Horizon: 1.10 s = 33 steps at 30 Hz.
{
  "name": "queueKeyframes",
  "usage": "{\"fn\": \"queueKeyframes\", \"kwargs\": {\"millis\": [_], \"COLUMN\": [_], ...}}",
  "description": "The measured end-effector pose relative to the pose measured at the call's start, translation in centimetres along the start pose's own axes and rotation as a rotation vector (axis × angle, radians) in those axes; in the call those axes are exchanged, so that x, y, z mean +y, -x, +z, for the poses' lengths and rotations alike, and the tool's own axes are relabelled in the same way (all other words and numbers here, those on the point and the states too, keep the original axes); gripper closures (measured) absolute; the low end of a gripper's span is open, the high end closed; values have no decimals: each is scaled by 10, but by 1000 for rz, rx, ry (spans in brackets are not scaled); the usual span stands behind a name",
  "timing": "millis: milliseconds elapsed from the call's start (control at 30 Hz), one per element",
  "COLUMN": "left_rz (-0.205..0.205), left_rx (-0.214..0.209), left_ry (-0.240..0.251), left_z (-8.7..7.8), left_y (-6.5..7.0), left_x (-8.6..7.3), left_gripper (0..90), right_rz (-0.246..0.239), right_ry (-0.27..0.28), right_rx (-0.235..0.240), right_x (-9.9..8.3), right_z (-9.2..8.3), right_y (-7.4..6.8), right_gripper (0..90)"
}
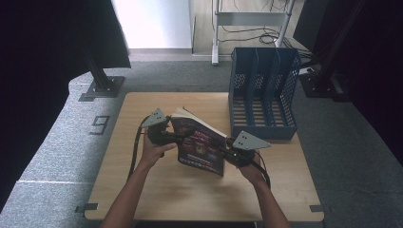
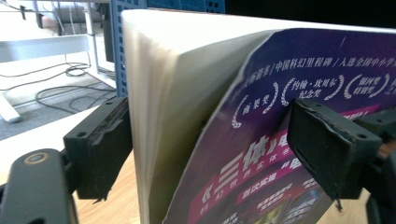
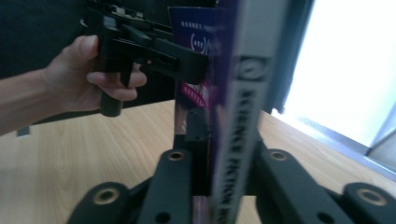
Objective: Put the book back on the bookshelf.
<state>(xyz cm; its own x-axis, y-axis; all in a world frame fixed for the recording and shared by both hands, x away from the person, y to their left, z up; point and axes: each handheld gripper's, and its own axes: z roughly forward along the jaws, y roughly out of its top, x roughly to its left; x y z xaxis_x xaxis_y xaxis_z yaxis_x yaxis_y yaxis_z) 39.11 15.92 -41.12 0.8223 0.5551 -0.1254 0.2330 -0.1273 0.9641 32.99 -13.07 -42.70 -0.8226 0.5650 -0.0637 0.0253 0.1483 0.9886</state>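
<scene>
A thick paperback book [image 1: 199, 142] with a purple and pink cover stands upright over the middle of the wooden table [image 1: 190, 199], held from both ends. My left gripper [image 1: 183, 134] is shut on its page side; in the left gripper view one pad [image 2: 100, 144] lies against the pages [image 2: 182, 93] and the other pad [image 2: 327, 140] presses the bowed cover. My right gripper [image 1: 227, 148] is shut on the spine end. In the right gripper view the spine [image 3: 243, 93] rises between the jaws, and the person's other hand with the left gripper [image 3: 187, 60] grips the book's far end.
A blue mesh file holder [image 1: 263, 95] with upright dividers stands at the table's back right corner, just behind the book. Black stand bases [image 1: 102, 88] sit on the grey carpet on the left and right. A metal frame and cables [image 1: 247, 28] lie beyond the table.
</scene>
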Motion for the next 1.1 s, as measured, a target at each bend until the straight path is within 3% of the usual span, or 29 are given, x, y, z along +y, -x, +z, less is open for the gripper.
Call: {"fn": "queueKeyframes", "kwargs": {"millis": [133, 333, 800, 1100], "left_rz": [7, 7, 4, -3], "left_rx": [-17, -6, 21, 40], "left_ry": [-5, -15, -22, -22], "left_z": [1, 0, 2, -1], "left_y": [3, 4, 6, 7], "left_x": [2, 2, 0, -2], "left_gripper": [169, 173, 181, 181], "right_rz": [-17, -27, 30, 72], "right_ry": [-25, -47, -33, -35], "right_rx": [-3, -30, -34, -58], "right_x": [5, 8, 4, 3], "right_z": [12, 20, 13, 11], "right_y": [-1, -4, 3, 7], "right_gripper": [726, 768, 764, 814]}}
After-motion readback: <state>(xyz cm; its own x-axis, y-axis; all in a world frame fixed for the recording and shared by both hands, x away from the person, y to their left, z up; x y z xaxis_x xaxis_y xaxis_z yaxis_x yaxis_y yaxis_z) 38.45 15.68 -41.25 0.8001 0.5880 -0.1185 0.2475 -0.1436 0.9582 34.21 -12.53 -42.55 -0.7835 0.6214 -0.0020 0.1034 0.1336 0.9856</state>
